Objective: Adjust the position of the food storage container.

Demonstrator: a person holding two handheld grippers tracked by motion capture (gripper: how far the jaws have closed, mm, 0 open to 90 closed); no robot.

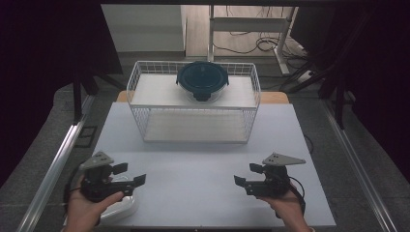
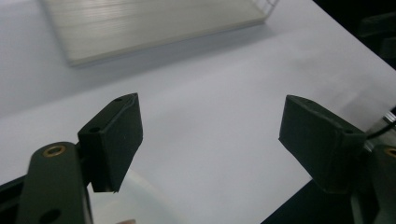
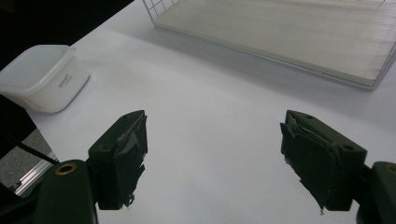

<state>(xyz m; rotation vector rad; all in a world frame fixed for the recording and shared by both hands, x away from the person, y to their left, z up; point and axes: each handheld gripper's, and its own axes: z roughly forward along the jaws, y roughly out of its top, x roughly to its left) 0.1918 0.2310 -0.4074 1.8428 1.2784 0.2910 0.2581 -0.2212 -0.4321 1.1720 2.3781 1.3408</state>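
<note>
Open white tabletop point(image 1: 203, 174) between wire rack point(image 1: 193, 104) and white container point(image 1: 121, 208) at near-left corner.

The bench point(image 1: 203, 169) is plain white. On it, the wire rack point(image 1: 193, 104) is white with a grid pattern and pale cream shelves. The bowl point(image 1: 202, 81) has a dark teal lid. The box point(image 3: 44, 77) is translucent white. Both grippers, left point(image 1: 129, 175) and right point(image 1: 247, 175), are black with grey plates.

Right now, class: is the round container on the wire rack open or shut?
Shut. In the high view the round container sits upright on the wire rack's top shelf with its dark lid seated flat across the rim.
</note>
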